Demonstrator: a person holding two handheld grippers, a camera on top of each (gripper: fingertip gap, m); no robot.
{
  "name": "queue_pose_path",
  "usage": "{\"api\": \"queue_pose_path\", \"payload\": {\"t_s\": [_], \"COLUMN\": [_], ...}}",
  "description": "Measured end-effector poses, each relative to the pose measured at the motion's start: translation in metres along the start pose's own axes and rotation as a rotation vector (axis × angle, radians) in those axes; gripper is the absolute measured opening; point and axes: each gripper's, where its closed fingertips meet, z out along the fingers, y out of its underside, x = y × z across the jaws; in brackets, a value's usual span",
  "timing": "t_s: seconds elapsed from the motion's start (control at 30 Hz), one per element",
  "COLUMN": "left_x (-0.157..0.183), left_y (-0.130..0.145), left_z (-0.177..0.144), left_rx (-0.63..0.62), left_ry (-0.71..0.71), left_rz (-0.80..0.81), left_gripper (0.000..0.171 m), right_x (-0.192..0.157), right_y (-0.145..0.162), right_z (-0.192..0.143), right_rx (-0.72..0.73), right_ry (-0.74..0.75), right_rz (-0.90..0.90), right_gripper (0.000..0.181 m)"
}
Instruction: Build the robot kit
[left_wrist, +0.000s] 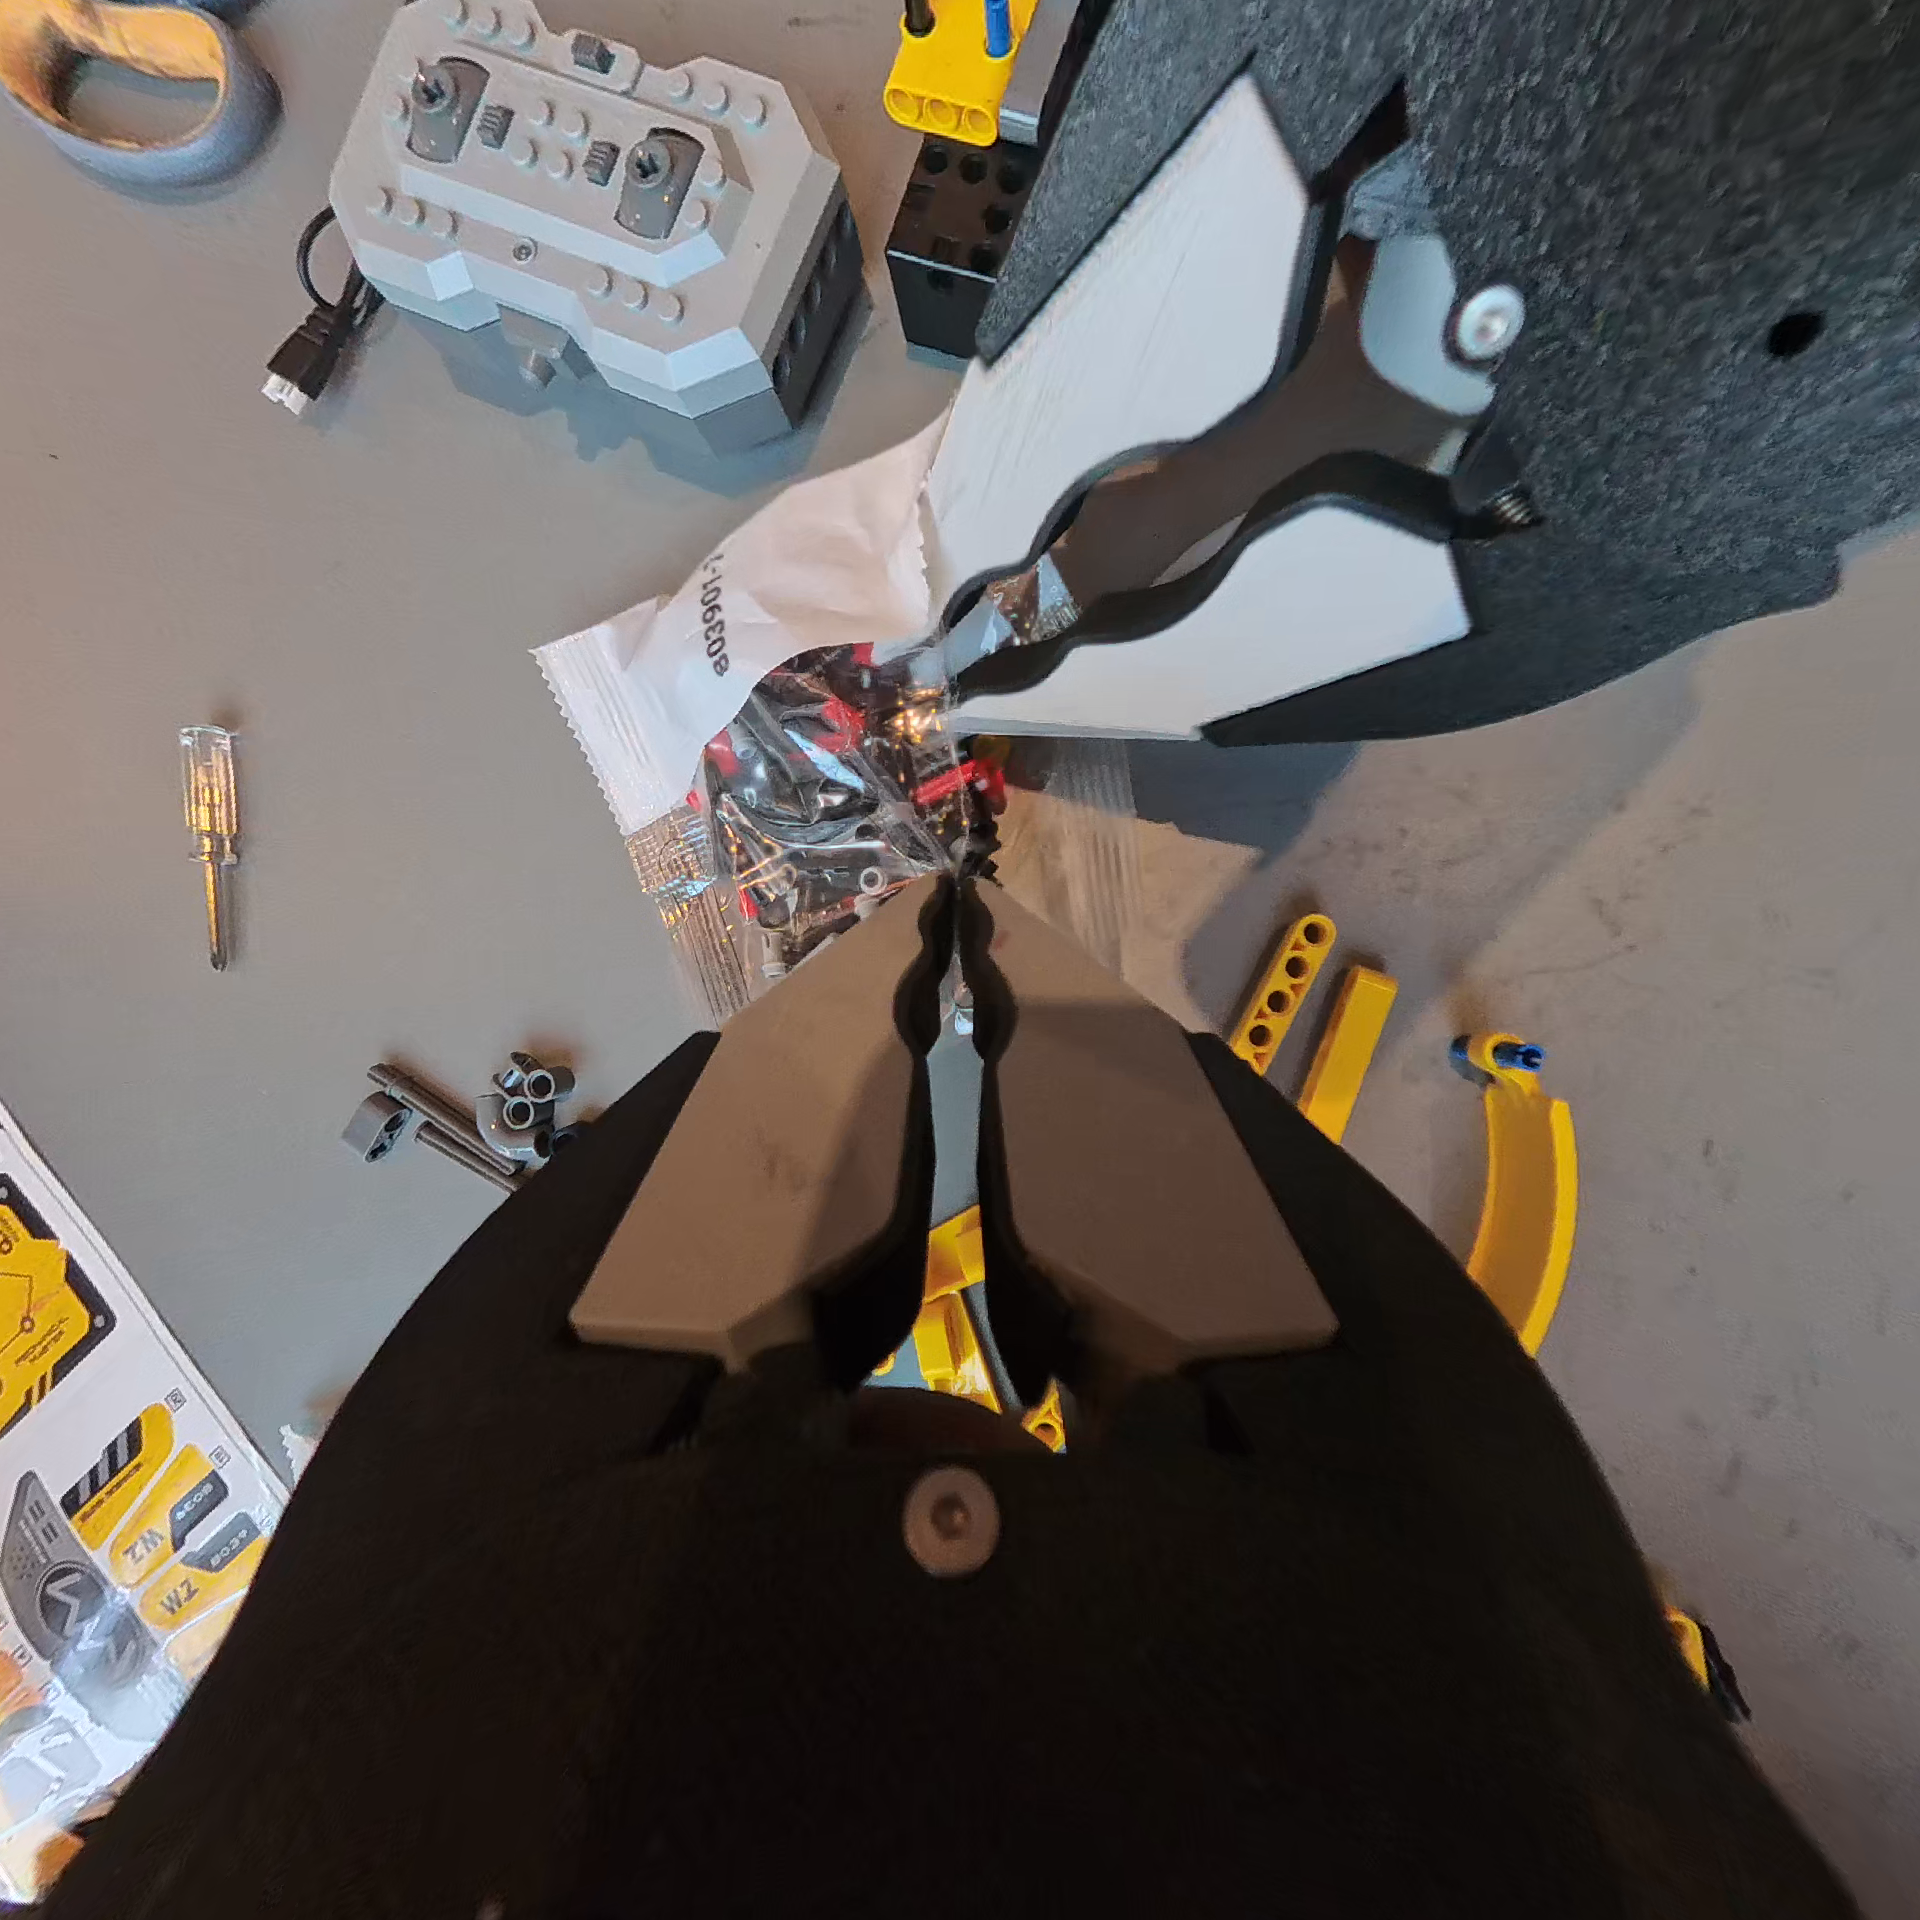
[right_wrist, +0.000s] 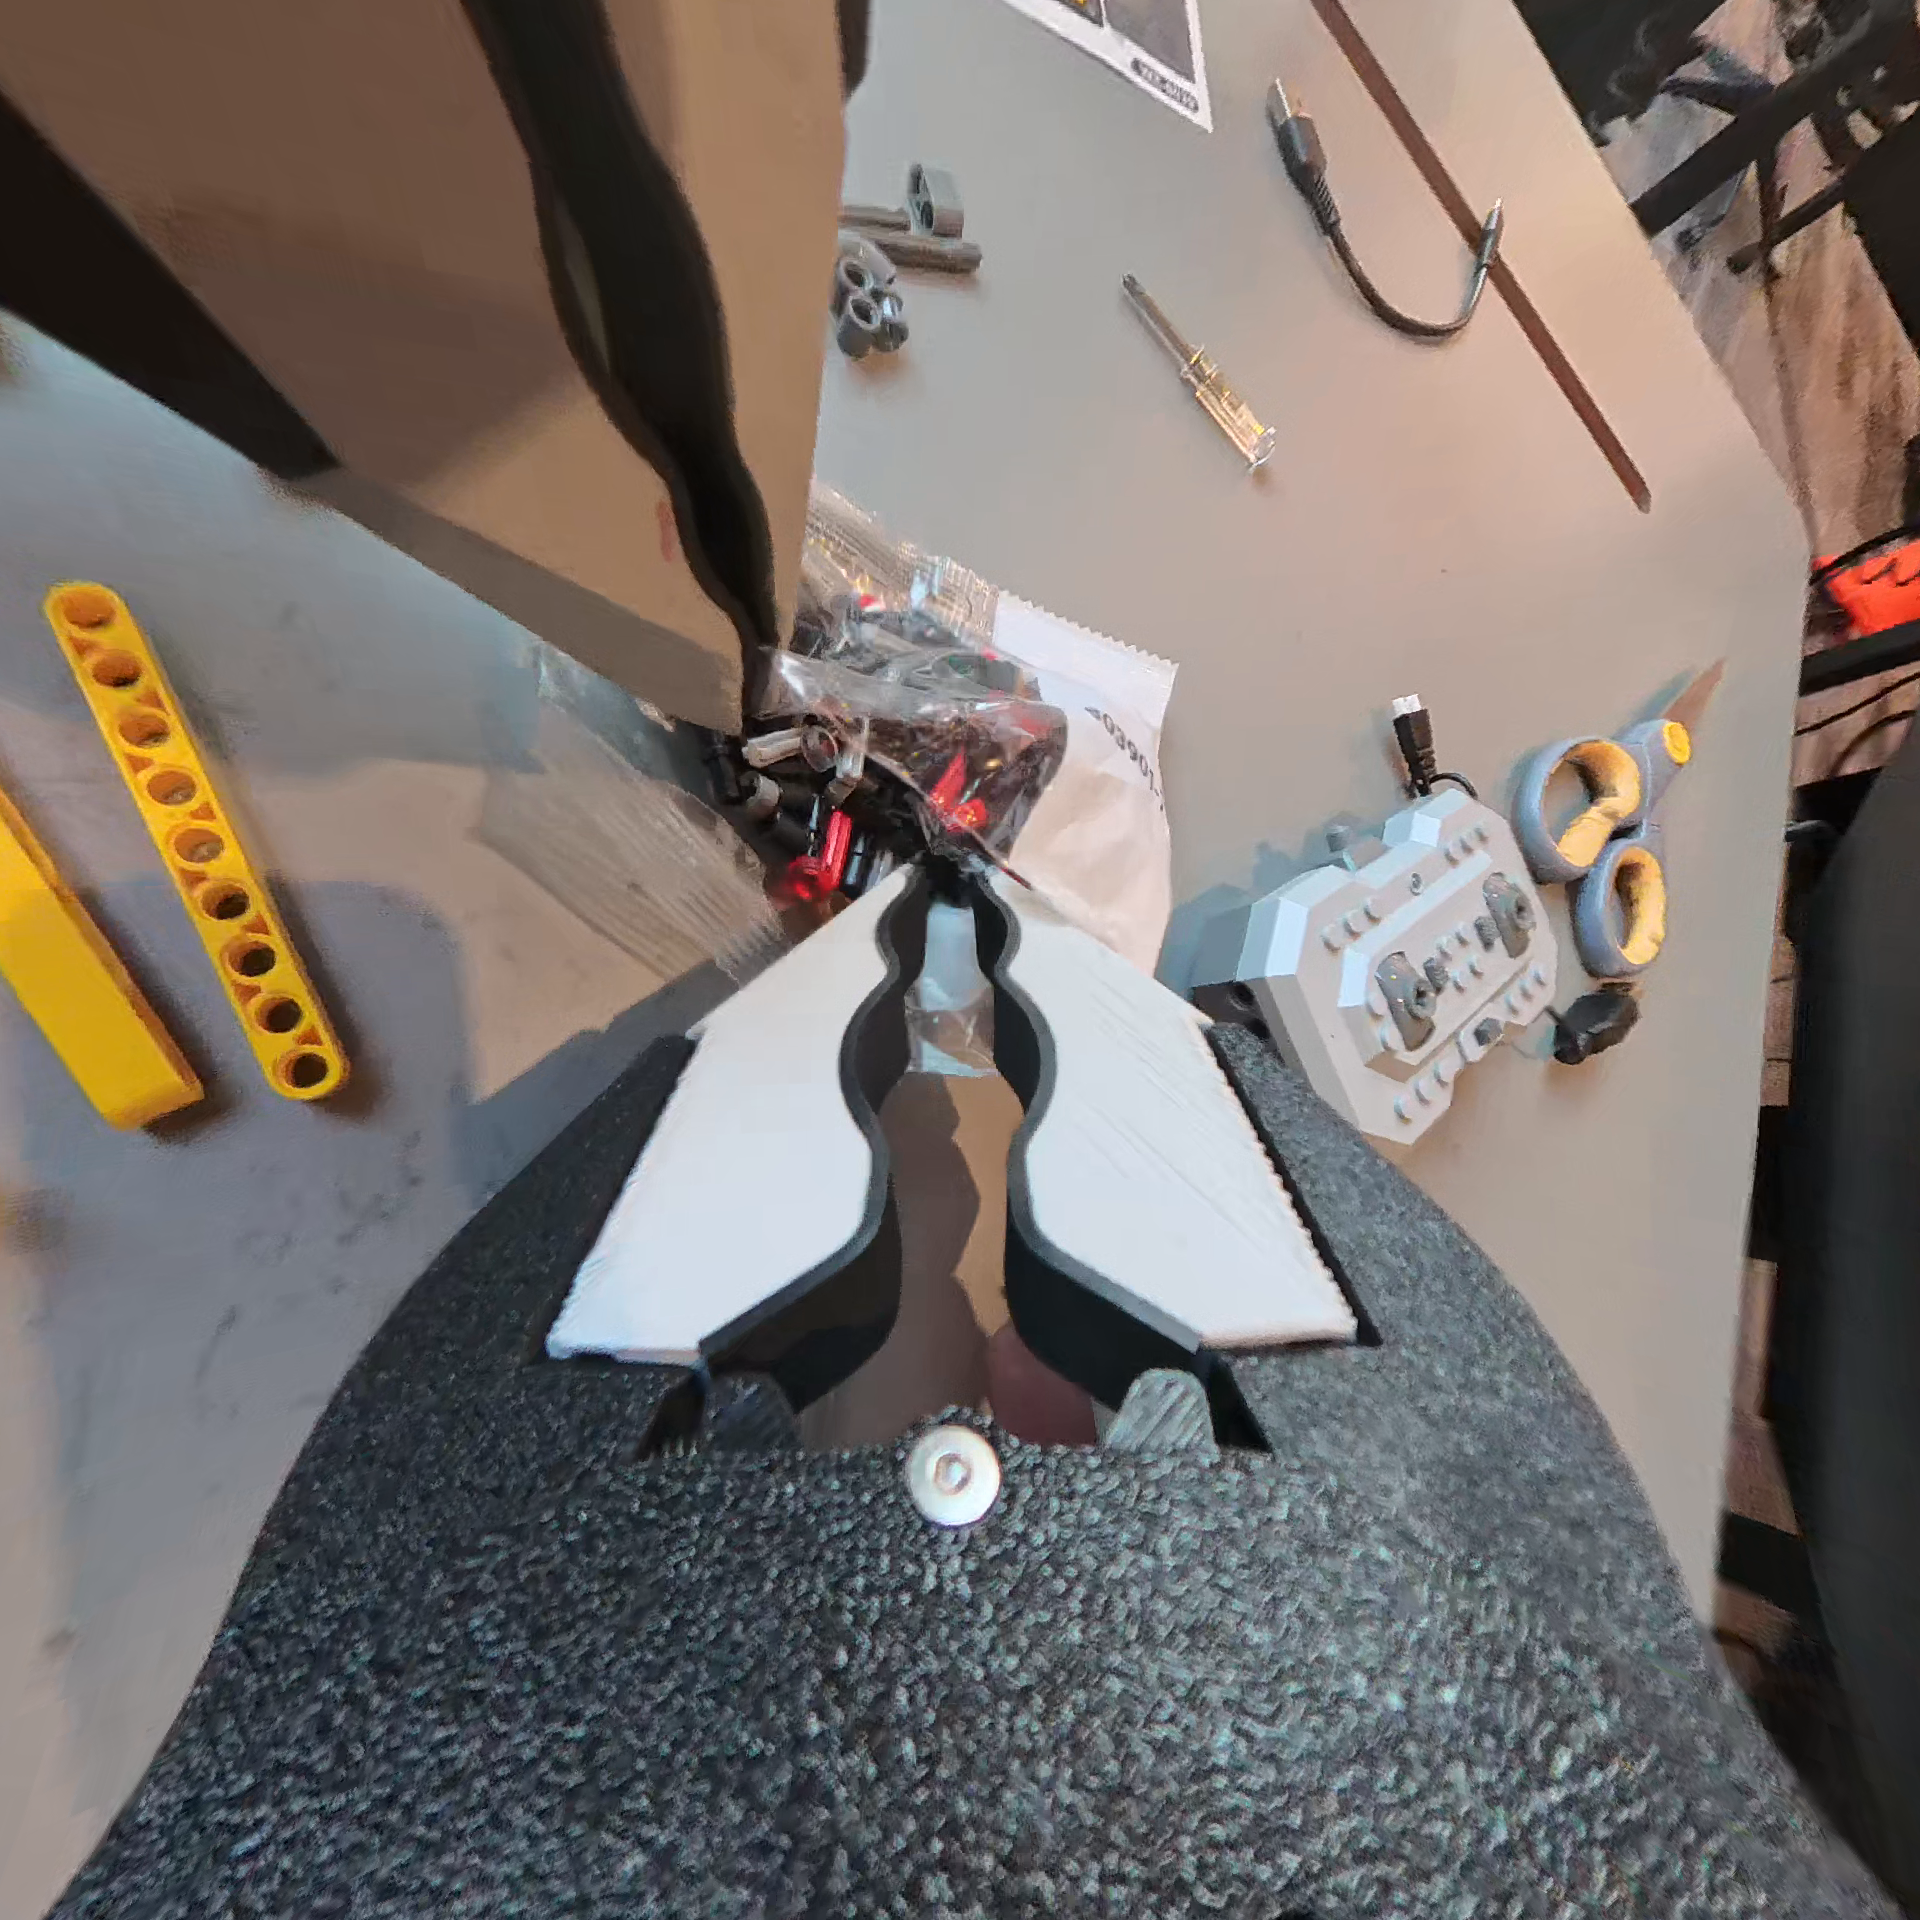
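A clear and white plastic bag (left_wrist: 790, 727) of small black, grey and red building parts is held just above the grey table between both grippers. My left gripper (left_wrist: 961, 883) is shut on the bag's near edge. My right gripper (right_wrist: 945, 878) is shut on the opposite edge of the bag (right_wrist: 935, 758). The right gripper also shows in the left wrist view (left_wrist: 935, 665), coming in from the upper right. The left gripper also shows in the right wrist view (right_wrist: 758, 665), coming down from the upper left. The plastic is pulled taut between the two sets of tips.
On the grey table (left_wrist: 416, 623) lie a grey battery box (left_wrist: 592, 197) with a cable, scissors (right_wrist: 1600, 831), a small screwdriver (left_wrist: 213, 831), grey connectors (left_wrist: 488, 1117), yellow beams (right_wrist: 192, 831), a curved yellow panel (left_wrist: 1527, 1174), a sticker sheet (left_wrist: 94, 1475) and a black cable (right_wrist: 1382, 260).
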Motion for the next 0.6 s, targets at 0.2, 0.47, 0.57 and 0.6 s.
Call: {"api": "queue_pose_path", "payload": {"t_s": [0.2, 0.47, 0.57, 0.6], "left_x": [0.0020, 0.0030, 0.0032, 0.0033], "left_y": [0.0009, 0.0007, 0.0006, 0.0006], "left_z": [0.0018, 0.0019, 0.0019, 0.0016], "left_rx": [-0.006, -0.008, -0.008, -0.008], "left_ry": [0.007, 0.010, 0.010, 0.012], "left_rz": [0.005, 0.004, 0.004, 0.003], "left_gripper": [0.000, 0.000, 0.000, 0.000], "right_x": [0.0025, 0.0043, 0.0053, 0.0056], "right_y": [0.0015, 0.0060, 0.0055, 0.0047], "right_z": [0.0025, 0.0041, 0.0033, 0.0022], "right_rx": [-0.016, -0.027, -0.028, -0.024], "right_ry": [0.057, 0.063, 0.080, 0.082], "right_rz": [-0.061, -0.054, -0.077, -0.080], "right_gripper": [0.006, 0.000, 0.000, 0.002]}}
